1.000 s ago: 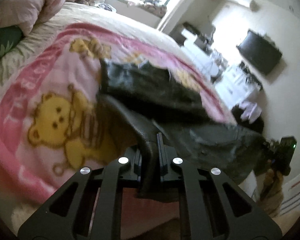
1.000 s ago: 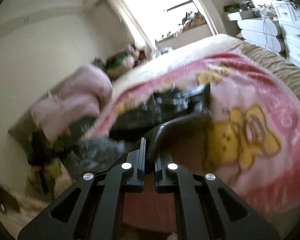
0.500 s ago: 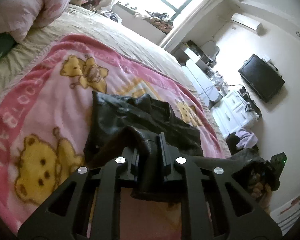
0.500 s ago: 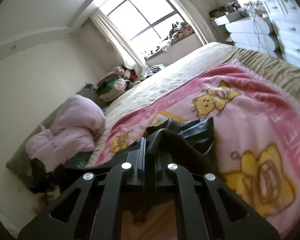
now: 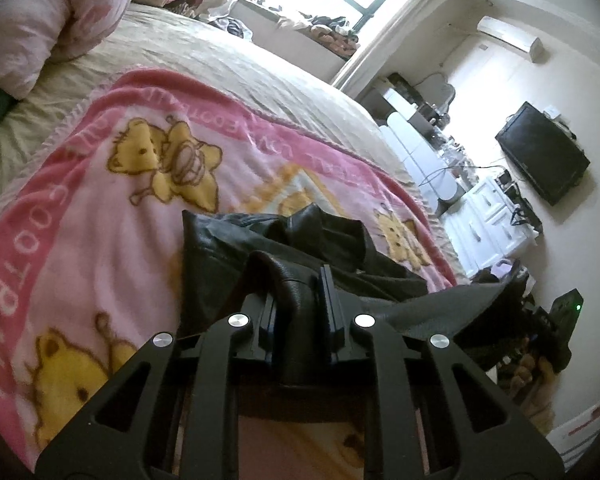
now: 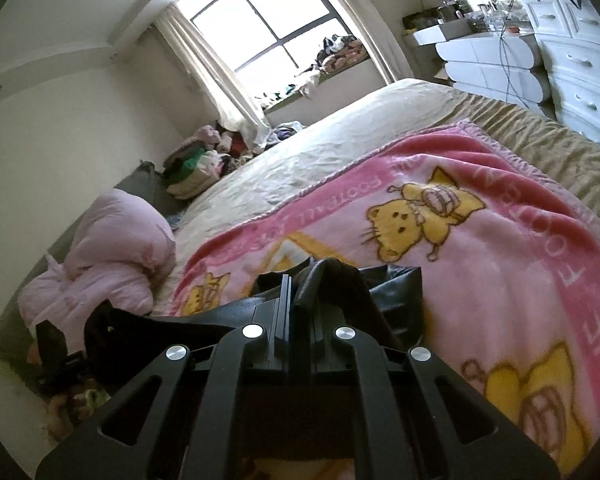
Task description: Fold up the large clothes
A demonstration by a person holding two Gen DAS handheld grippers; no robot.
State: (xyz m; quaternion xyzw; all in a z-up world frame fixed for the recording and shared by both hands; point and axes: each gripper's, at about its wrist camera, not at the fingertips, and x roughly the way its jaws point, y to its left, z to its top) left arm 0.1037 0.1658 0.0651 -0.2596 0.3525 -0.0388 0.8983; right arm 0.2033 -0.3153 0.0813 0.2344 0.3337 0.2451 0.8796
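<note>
Left wrist view, far left: pale pink duvet (image 5: pixel 40 28) bunched at the head of the bed (image 5: pixel 228 64), beige cover beneath. Across the middle, pink blanket (image 5: pixel 80 200) with yellow bear prints, spread flat on the bed. On the blanket, right of centre, black leather-like garment (image 5: pixel 228 248), crumpled, with one edge lifted up off the bedding. Left gripper (image 5: pixel 300 304) clamped on a thick fold of that lifted edge, pads pressing on it from both sides; jaws lately eased a little wider, fold still between them. Further right, garment stretched as a taut dark band toward the other hand's gripper, seen low at the right edge. Beyond, white drawers (image 5: pixel 492 220) and wall-mounted television (image 5: pixel 544 160).

Right wrist view, far left: same pink duvet (image 6: pixel 112 256) heaped at the bedside, left hand's gripper below it with the garment's dark band running across. Centre: right gripper (image 6: pixel 296 308) closed tight on a raised loop of the black garment (image 6: pixel 396 292), fold humped just above the fingers. Rest of the garment lying on the blanket (image 6: pixel 500 248) just ahead. Right of that, bear print, then beige bed cover, then white dresser (image 6: pixel 580 60) against the wall. Window (image 6: pixel 260 20) bright behind the bed.
</note>
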